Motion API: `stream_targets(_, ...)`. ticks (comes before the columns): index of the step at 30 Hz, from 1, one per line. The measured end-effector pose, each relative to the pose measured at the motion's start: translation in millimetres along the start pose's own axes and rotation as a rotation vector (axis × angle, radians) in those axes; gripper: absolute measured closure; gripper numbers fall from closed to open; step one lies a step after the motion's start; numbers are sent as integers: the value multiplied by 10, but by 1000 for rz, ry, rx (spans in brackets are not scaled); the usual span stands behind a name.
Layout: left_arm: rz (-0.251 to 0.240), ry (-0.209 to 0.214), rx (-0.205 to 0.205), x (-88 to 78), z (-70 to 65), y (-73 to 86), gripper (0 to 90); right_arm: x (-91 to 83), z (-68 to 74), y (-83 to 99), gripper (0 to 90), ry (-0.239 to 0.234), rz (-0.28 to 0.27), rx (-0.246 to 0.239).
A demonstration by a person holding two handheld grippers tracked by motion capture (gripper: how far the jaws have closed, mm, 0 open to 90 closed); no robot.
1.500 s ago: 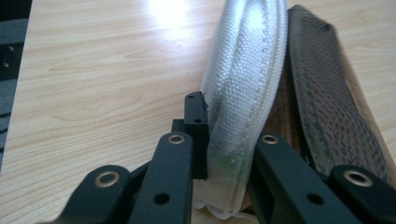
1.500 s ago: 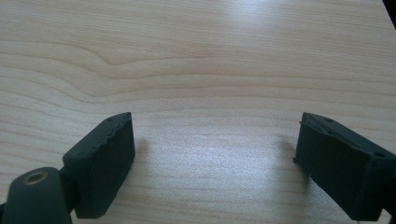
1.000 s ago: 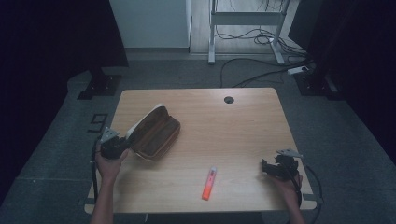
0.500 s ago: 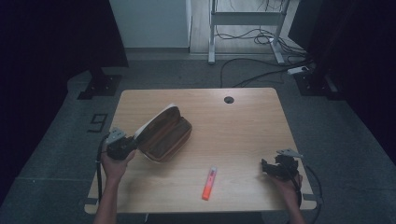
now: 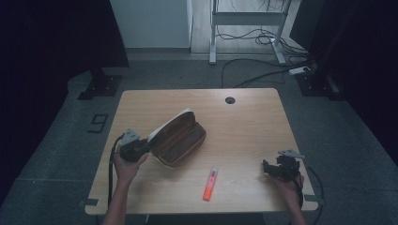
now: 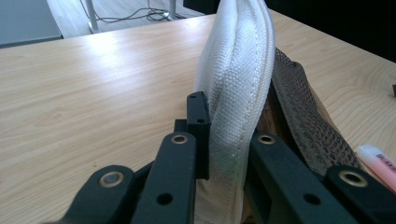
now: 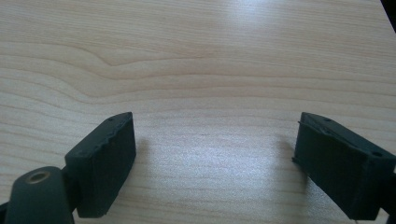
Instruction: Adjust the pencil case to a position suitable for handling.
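Note:
A pencil case (image 5: 180, 138) with a white outside and brown inside lies open left of the table's middle. My left gripper (image 5: 143, 147) is shut on the edge of its white lid (image 6: 236, 84) and holds the lid raised. Brown mesh lining (image 6: 303, 126) shows just right of the lid. An orange-pink highlighter (image 5: 210, 183) lies on the wood in front of the case, and its tip (image 6: 378, 161) shows past the mesh. My right gripper (image 5: 268, 168) rests low near the front right corner, open, with bare wood between its jaws (image 7: 215, 154).
The wooden table (image 5: 244, 126) has a round cable hole (image 5: 230, 100) near its back edge. Cables and a metal desk frame (image 5: 244, 18) stand on the floor behind. A dark stand (image 5: 101, 84) is off the back left corner.
My left hand has moved to the right, taking the case with it by the lid, toward the table's middle. The right hand and the highlighter have kept still.

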State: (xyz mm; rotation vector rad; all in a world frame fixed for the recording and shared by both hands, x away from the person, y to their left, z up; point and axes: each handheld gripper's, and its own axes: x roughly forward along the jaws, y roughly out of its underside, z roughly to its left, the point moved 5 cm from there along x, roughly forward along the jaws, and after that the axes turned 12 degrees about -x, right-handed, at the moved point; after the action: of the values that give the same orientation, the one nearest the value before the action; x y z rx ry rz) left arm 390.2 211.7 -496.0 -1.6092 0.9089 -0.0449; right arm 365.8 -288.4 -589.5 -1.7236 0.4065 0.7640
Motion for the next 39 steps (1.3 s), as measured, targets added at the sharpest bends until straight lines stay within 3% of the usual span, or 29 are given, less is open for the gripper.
stream_targets(13, 36, 24, 11, 190, -111, 118, 844, 0, 0, 0, 123, 0, 0, 0)
stream_targets(20, 49, 32, -12, 226, -69, 180, 838, 0, 0, 0, 124, 0, 0, 1)
stream_targets(26, 72, 3, 14, 248, -37, 229, 799, 0, 0, 0, 123, 0, 0, 1)
stream_targets(30, 121, -28, 33, 282, -18, 320, 765, 0, 0, 0, 124, 0, 0, 0)
stream_targets(33, 110, -28, 34, 278, -23, 327, 751, 0, -1, 0, 125, 1, 0, 1)
stream_targets(35, 99, -31, 28, 269, -22, 315, 723, -1, 0, 0, 125, 1, 0, 1)
stream_targets(39, 92, -61, 23, 252, 3, 303, 515, -1, 0, 0, 125, 1, 0, 1)
